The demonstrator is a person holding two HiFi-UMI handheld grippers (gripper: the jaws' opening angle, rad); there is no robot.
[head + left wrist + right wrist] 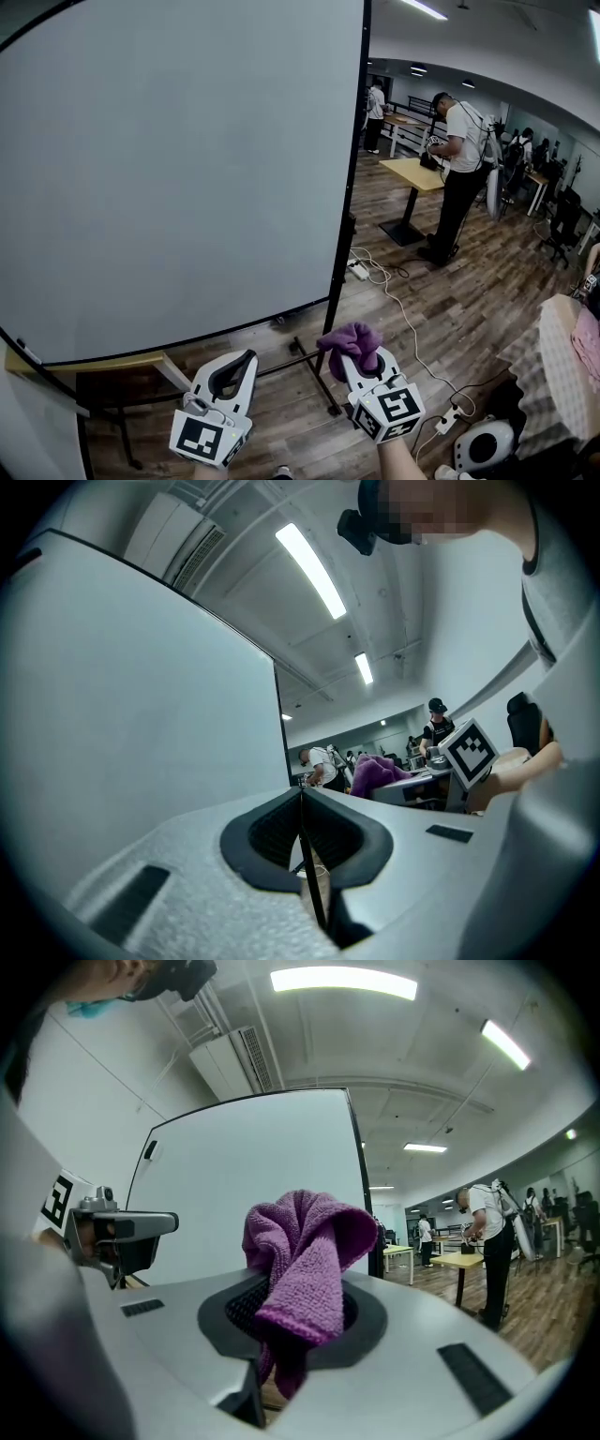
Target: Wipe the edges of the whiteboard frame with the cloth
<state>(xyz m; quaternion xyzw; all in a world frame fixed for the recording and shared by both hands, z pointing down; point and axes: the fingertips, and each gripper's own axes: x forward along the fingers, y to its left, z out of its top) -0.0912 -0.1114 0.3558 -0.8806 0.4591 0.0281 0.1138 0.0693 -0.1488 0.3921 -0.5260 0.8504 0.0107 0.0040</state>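
Observation:
A large whiteboard (178, 159) with a thin black frame (350, 197) stands ahead on a black stand. My right gripper (352, 354) sits low, just right of the board's bottom right corner, shut on a purple cloth (352, 341) that bunches above its jaws. In the right gripper view the cloth (305, 1255) hangs between the jaws with the board (253, 1185) behind. My left gripper (233, 367) is below the board's lower edge, its jaws shut with nothing between them. The left gripper view shows the whiteboard (131, 714) at left and the purple cloth (377, 772) further off.
The board's black stand foot (323, 389) lies on the wood floor between the grippers. A wooden table (417, 173) and a standing person (459, 178) are to the right. White cables (403, 319) and power strips cross the floor. A white device (487, 445) sits at bottom right.

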